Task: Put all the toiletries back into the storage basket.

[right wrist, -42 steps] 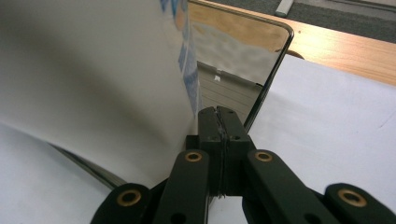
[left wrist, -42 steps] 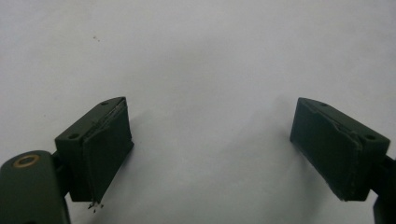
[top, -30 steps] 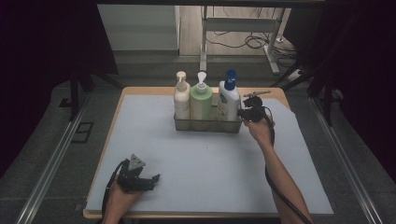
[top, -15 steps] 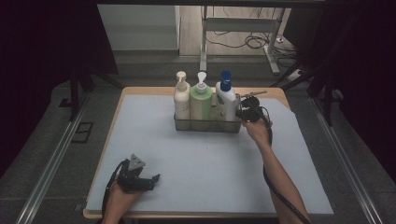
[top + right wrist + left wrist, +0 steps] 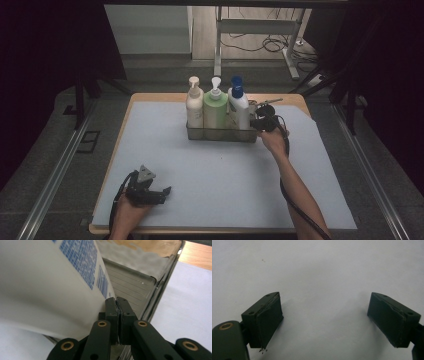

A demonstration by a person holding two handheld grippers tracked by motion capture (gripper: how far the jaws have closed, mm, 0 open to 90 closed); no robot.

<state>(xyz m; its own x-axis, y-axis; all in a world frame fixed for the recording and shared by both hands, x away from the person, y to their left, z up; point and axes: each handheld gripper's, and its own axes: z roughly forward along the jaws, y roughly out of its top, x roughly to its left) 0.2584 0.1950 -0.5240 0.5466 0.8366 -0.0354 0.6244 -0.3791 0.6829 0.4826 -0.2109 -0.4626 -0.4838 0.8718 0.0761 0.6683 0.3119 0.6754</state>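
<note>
A grey metal basket [image 5: 220, 134] at the back of the table holds a cream pump bottle [image 5: 194, 107], a green pump bottle [image 5: 215, 109] and a white bottle with a blue cap [image 5: 239, 107]. My right gripper [image 5: 254, 124] is at the basket's right end, right beside the white bottle. In the right gripper view its jaws [image 5: 116, 300] are shut with nothing between them, their tips against the side of the white bottle [image 5: 50, 290] over the basket's inner wall [image 5: 130, 287]. My left gripper [image 5: 167, 190] rests low at the front left, open [image 5: 324, 320] over the bare mat.
A pale blue-grey mat [image 5: 225, 170] covers the wooden table [image 5: 295, 99]. A thin metal object [image 5: 267, 102] lies behind the basket's right end. Metal rails run along both sides of the table, and a stand with cables is on the floor behind.
The white bottle's top has shifted left toward the green bottle, and my right gripper has crept left with it. The left gripper has stayed put.
</note>
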